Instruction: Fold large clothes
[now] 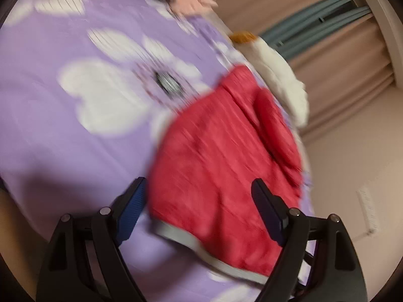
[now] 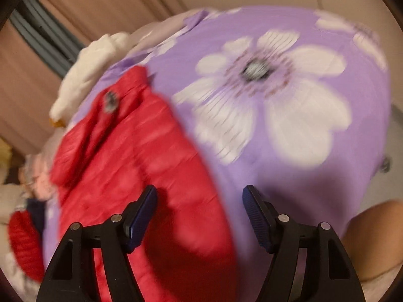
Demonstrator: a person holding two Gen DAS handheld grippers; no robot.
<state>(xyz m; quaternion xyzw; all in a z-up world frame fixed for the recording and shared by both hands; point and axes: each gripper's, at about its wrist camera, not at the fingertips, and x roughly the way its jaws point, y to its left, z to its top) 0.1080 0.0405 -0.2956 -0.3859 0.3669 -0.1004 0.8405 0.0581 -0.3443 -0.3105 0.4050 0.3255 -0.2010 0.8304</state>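
A bed takes up most of the room here, spread with a purple bedsheet [image 1: 63, 130] printed with big white flowers [image 2: 267, 105], each with a dark centre. A red jacket [image 1: 221, 166] lies folded on the sheet near the bed's edge, its grey trim along one side and a round snap button [image 2: 110, 102] showing near the collar. Both views are blurred, so finer detail is lost.

The left hand-held gripper [image 1: 199, 188] hangs over the jacket with its jaws spread wide, grasping nothing. The right hand-held gripper [image 2: 200, 196] is released too, one finger above the red fabric and the other above the bare sheet.

Beyond the jacket, at the bed's edge, sits a white bundle of cloth [image 1: 282, 80]. Another red garment [image 2: 24, 246] and some pink cloth [image 1: 194, 5] lie further along the bed. Behind it all, pinkish curtains [image 1: 340, 75] hang in folds over a window [image 1: 314, 22], beside a pale wall [image 1: 352, 166].
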